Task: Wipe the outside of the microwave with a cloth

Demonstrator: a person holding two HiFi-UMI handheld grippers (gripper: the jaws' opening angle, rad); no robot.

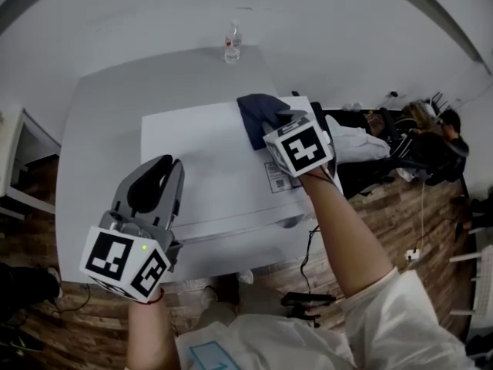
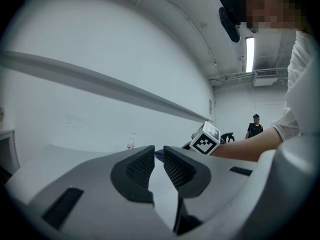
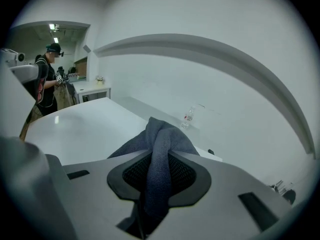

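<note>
Right hand-held gripper (image 1: 286, 120) clenched on cloth (image 1: 256, 112) atop microwave (image 1: 208, 172); left hand-held gripper (image 1: 164, 166) slightly apart

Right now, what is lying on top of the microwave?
A dark blue cloth, pinched in the right gripper, lies at the microwave top's far right corner, with a label nearer. What is beneath the cloth is covered.

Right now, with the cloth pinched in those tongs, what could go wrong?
The right gripper pinches only a bunched fold of the dark blue cloth, so the cloth might slip from the tongs during a stroke. The cloth sits near the far right edge of the microwave, so a push that way could run off the top. The plastic bottle stands behind the microwave, and a long sweep might knock it over.
</note>
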